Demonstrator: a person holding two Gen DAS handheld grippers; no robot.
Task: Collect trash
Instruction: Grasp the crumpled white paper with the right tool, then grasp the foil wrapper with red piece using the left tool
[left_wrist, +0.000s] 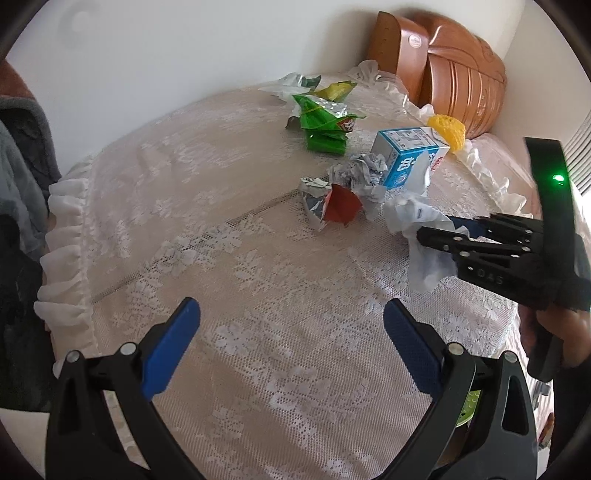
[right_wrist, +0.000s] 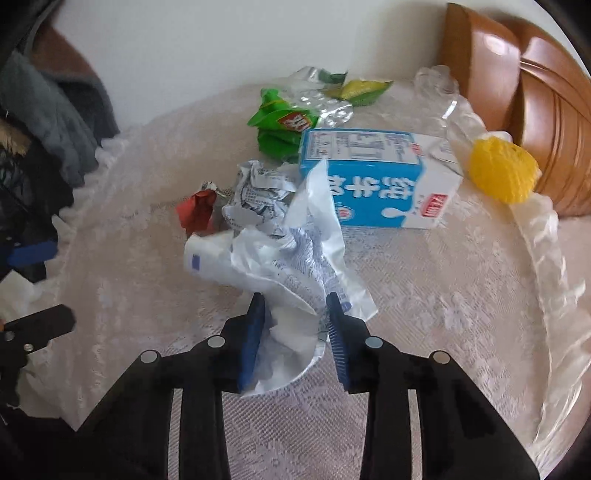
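Right gripper (right_wrist: 295, 325) clamps the crumpled white wrapper (right_wrist: 280, 266) just off the lace tablecloth (right_wrist: 424, 295), left gripper (left_wrist: 291, 332) spread and empty, while milk carton (right_wrist: 376, 177), green packets (right_wrist: 280, 125) and paper scraps await.

1. I see a surface covered by a pale lace cloth (left_wrist: 258, 295) with a floral pattern and a white ruffled edge (left_wrist: 62, 236).
2. A blue and white milk carton (right_wrist: 373, 177) lies on its side on the cloth, towards the far edge.
3. Just behind it lie green snack wrappers (right_wrist: 277, 125), with a yellow-green wrapper (right_wrist: 364, 90) and clear plastic (right_wrist: 306, 79) beyond them.
4. A yellow foam net (right_wrist: 502, 175) sits at the ruffled edge, beside the carton's end.
5. Crumpled printed paper (right_wrist: 255, 195) rests against the carton's near side, touching a red and silver wrapper (right_wrist: 197, 212).
6. A white crumpled wrapper (right_wrist: 258, 266) lies nearest me.
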